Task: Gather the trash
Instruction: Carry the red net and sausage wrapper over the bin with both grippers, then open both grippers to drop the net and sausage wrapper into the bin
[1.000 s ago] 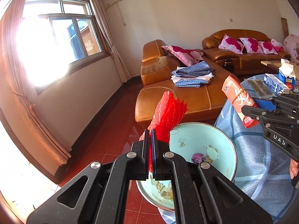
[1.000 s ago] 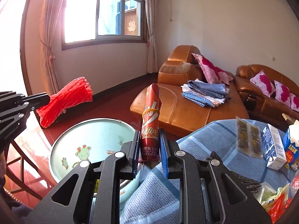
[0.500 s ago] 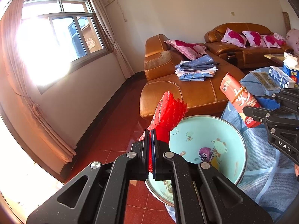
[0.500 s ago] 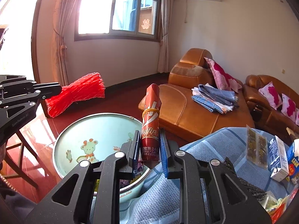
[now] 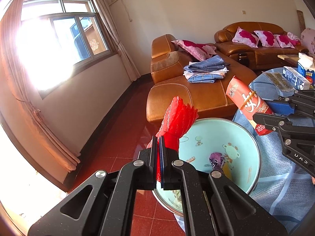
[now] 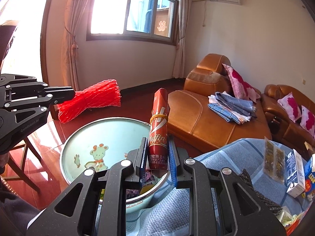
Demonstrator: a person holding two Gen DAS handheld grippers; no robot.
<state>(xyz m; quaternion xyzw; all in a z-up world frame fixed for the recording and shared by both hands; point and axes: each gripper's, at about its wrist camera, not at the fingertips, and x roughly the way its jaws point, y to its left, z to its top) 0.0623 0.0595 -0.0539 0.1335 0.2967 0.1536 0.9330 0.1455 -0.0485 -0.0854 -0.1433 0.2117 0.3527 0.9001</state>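
Note:
My left gripper [image 5: 159,149] is shut on a red foam net [image 5: 178,122], held above the near rim of a pale green basin [image 5: 248,137] with cartoon animals. The net also shows in the right wrist view [image 6: 92,102], left of the basin [image 6: 82,143]. My right gripper [image 6: 157,153] is shut on a rolled red snack wrapper [image 6: 158,129] with a yellow rubber band, held over the basin's right rim. The wrapper also shows in the left wrist view [image 5: 248,106]. Some wrappers lie inside the basin.
The basin sits at the edge of a round table with a blue checked cloth [image 6: 226,157]. Milk cartons [image 6: 295,173] and snack packets [image 6: 273,161] lie at the right. A brown leather sofa [image 6: 206,114] with folded clothes stands behind. Red tile floor lies below.
Both grippers have moved a little over the basin while keeping their hold. The basin appears larger and nearer in both views.

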